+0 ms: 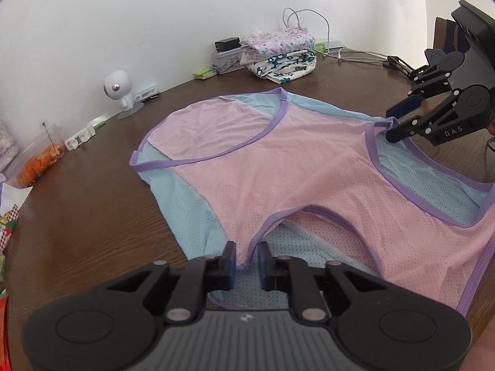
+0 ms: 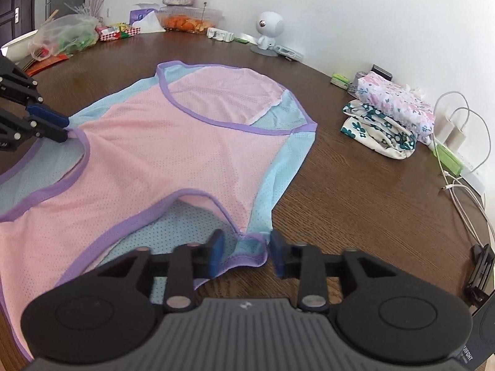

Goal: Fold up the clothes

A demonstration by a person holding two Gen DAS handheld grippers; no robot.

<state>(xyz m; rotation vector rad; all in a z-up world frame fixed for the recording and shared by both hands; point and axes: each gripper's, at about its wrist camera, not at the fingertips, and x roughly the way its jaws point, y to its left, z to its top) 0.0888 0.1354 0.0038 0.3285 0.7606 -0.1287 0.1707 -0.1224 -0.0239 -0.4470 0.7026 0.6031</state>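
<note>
A sleeveless mesh top (image 1: 278, 167) (image 2: 161, 142), pink and light blue with purple trim, lies spread flat on the brown wooden table (image 1: 86, 216). In the left wrist view my left gripper (image 1: 246, 262) stands open, and the tip of one shoulder strap (image 1: 244, 261) lies loose between its blue pads. My right gripper (image 2: 247, 252) is open too, with the other strap (image 2: 250, 247) bunched between its pads without being pinched. Each gripper also shows in the other's view, at a strap end: the right gripper (image 1: 394, 119) and the left gripper (image 2: 58, 128).
A stack of folded floral clothes (image 1: 278, 52) (image 2: 389, 117) sits by the wall. Near it are white cables and chargers (image 2: 458, 142). A small white robot-shaped figure (image 1: 119, 92) (image 2: 269, 31), a food box (image 1: 37, 160) and a plastic bag (image 2: 68, 37) line the table's far side.
</note>
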